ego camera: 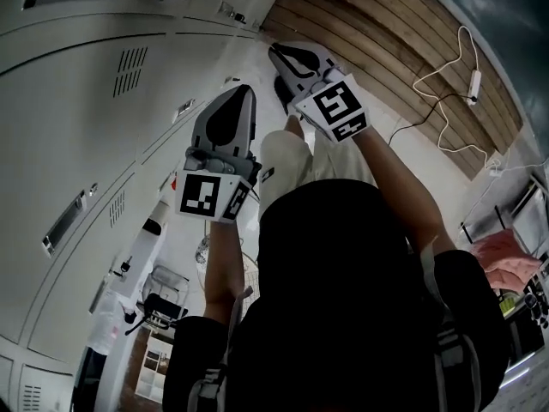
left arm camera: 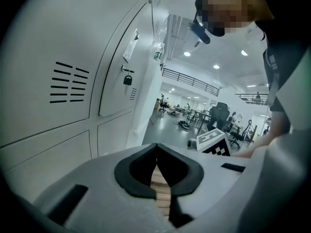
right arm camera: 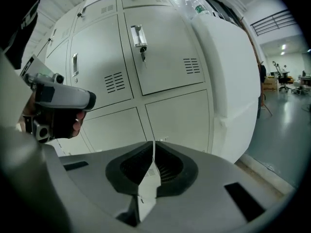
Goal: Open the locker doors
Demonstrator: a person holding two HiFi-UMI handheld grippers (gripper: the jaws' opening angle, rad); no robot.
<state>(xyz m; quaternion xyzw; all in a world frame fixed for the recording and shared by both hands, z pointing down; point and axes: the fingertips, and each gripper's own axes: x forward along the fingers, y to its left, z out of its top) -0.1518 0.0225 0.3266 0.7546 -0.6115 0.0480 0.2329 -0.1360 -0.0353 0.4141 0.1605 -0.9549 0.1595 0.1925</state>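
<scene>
The white lockers (right arm camera: pixel 165 57) stand with every door I can see closed. One door carries a metal handle with a key (right arm camera: pixel 139 38), and the door beside it has a handle (right arm camera: pixel 75 64). In the left gripper view a padlock (left arm camera: pixel 128 79) hangs on a locker door (left arm camera: pixel 116 76). My left gripper (ego camera: pixel 244 91) is raised in front of the lockers (ego camera: pixel 77 118), shut and empty, its jaw tips meeting (left arm camera: pixel 156 147). My right gripper (ego camera: pixel 278 53) is up beside it, also shut with nothing held (right arm camera: pixel 153 144). Neither touches a door.
A wooden floor (ego camera: pixel 386 50) with a white cable (ego camera: pixel 446 84) lies beyond the grippers. The locker bank ends at a rounded white corner (right arm camera: pixel 233 76), with open hall floor (right arm camera: pixel 286 125) to its right. Desks and chairs (left arm camera: pixel 218 115) stand far off.
</scene>
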